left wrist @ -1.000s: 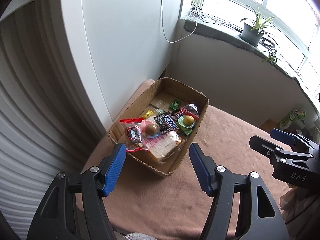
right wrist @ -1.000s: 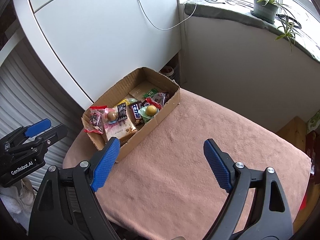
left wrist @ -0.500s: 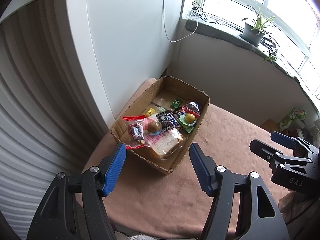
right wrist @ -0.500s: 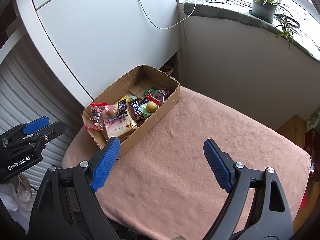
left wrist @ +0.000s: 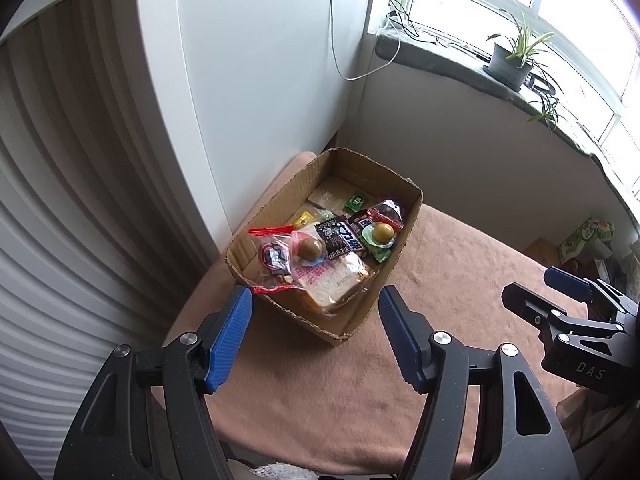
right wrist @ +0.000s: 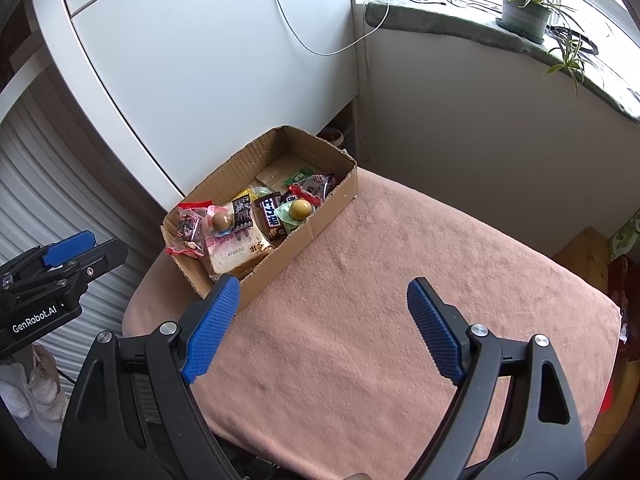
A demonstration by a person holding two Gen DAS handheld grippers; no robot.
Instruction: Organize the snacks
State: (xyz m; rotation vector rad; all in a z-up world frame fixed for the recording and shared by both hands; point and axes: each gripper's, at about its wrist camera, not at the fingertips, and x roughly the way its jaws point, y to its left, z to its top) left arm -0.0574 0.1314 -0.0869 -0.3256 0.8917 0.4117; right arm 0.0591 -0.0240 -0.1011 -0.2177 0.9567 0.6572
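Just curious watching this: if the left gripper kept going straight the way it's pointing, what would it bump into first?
Probably the near end of the cardboard box of snacks, which sits between the open left gripper fingers; depth is hard to judge.

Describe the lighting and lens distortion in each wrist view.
Left wrist view: window blown out white, cabinet edges bowed by the fisheye, cardboard box evenly daylit. Right wrist view: same curved straight lines, dark corner vignetting, brown cloth softly lit without hard shadows.

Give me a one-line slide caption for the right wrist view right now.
Open right gripper hovers over the pink-covered table, cardboard box of wrapped snacks ahead left.
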